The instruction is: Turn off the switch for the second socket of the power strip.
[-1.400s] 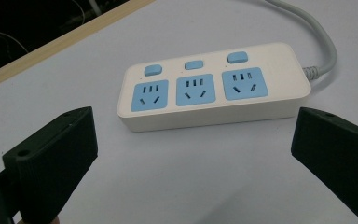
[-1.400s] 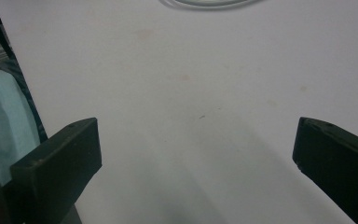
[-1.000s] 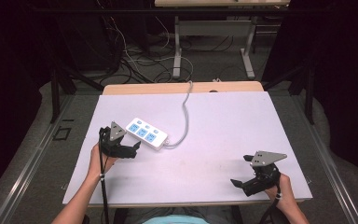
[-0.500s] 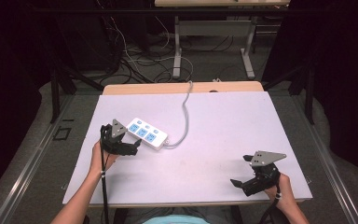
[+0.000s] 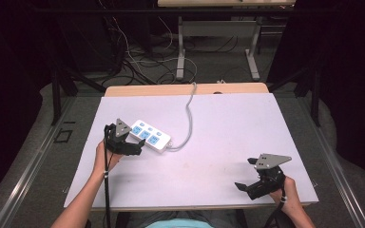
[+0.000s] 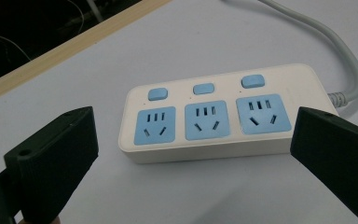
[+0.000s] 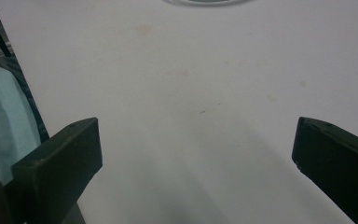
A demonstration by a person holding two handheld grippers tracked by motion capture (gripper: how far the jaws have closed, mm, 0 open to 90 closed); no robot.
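A white power strip (image 5: 149, 137) with three blue sockets and three blue switches lies on the left half of the white table (image 5: 228, 133). Its grey cable (image 5: 188, 118) runs from its right end to the table's back edge. My left gripper (image 5: 135, 145) is open right at the strip's near side. In the left gripper view the strip (image 6: 214, 116) lies lengthwise just beyond the wide-apart jaws of the left gripper (image 6: 193, 123), untouched. My right gripper (image 5: 245, 174) is open near the front right corner, and the right gripper (image 7: 196, 135) has bare tabletop between its jaws.
A wooden strip (image 5: 171, 89) borders the table's back edge. Beyond it are desk legs (image 5: 180, 52) and loose cables (image 5: 138, 57) on the floor. A light blue garment (image 7: 0, 116) shows past the table's front edge.
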